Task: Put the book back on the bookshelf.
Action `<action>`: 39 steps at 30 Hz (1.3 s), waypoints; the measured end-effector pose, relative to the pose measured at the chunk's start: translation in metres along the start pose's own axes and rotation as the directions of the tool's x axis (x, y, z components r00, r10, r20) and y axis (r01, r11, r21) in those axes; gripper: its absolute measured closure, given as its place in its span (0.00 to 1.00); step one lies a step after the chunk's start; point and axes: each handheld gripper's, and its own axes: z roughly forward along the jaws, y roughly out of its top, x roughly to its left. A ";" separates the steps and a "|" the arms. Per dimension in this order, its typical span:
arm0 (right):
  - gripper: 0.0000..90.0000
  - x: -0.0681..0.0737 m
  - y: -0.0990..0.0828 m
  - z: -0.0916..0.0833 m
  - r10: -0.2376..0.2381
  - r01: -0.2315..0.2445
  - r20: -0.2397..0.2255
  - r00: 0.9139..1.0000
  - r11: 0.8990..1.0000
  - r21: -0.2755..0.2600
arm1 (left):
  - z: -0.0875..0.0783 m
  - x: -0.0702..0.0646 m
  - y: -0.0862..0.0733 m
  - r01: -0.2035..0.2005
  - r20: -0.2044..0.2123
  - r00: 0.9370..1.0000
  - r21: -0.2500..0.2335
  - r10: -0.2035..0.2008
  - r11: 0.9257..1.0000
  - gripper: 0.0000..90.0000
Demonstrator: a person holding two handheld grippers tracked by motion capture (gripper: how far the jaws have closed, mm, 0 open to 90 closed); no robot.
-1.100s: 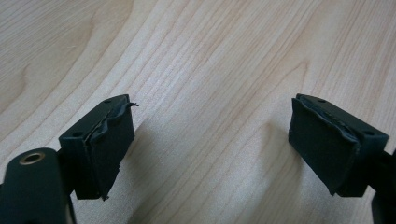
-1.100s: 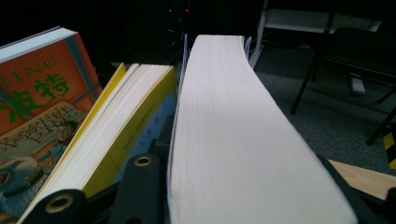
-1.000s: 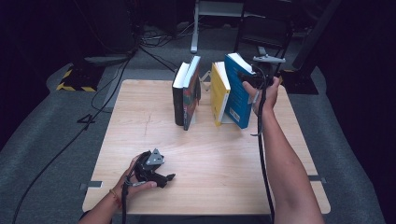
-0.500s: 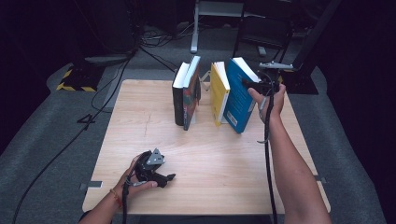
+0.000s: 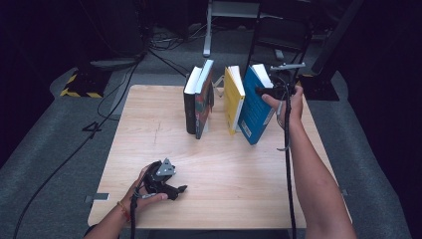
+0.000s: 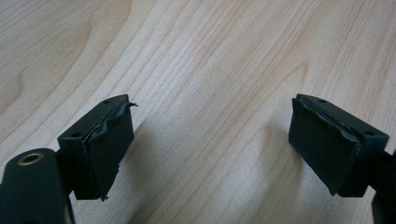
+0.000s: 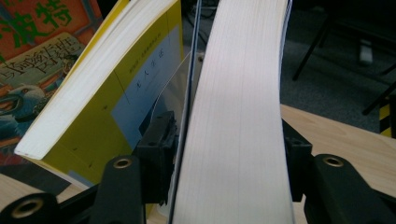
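Note:
A blue book stands tilted on the wooden table, with its top leaning on a yellow book. My right gripper straddles the blue book's upper edge. In the right gripper view the blue book's page block sits between the jaws, its cover sprung slightly off the pages. Those jaws have just been opening and the pads look loose beside it. The yellow book is just left of it. My left gripper rests low near the table's front, its jaws wide apart over bare wood.
Two dark books stand upright left of the yellow one, one with an illustrated cover. Chair legs, stands and cables crowd the dark floor behind the table. Bare wood stretches between the books and the front edge.
The blue book has tilted and settled with its lower corner on the table, leaning on the yellow book. The right hand shifted slightly with it. The left hand has not moved.

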 end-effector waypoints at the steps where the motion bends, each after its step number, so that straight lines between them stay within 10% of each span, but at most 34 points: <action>1: 0.58 -0.002 0.001 0.000 0.006 -0.006 -0.010 1.000 1.000 0.007 | 0.000 0.000 0.000 0.000 0.000 1.000 0.000 0.000 1.000 0.16; 11: 0.65 -0.014 0.010 -0.002 0.001 0.004 -0.047 0.999 0.994 0.108 | 0.000 0.000 0.000 0.000 0.000 1.000 0.000 0.000 1.000 0.16; 22: 0.67 0.004 0.015 0.000 -0.008 0.007 0.041 0.999 1.000 0.029 | -0.001 -0.001 0.000 -0.004 -0.002 1.000 0.000 0.004 1.000 0.16; 39: 0.67 0.008 0.028 0.002 0.113 -0.098 0.155 0.981 0.990 -0.104 | -0.002 -0.002 -0.002 -0.011 0.005 1.000 0.001 0.011 1.000 0.16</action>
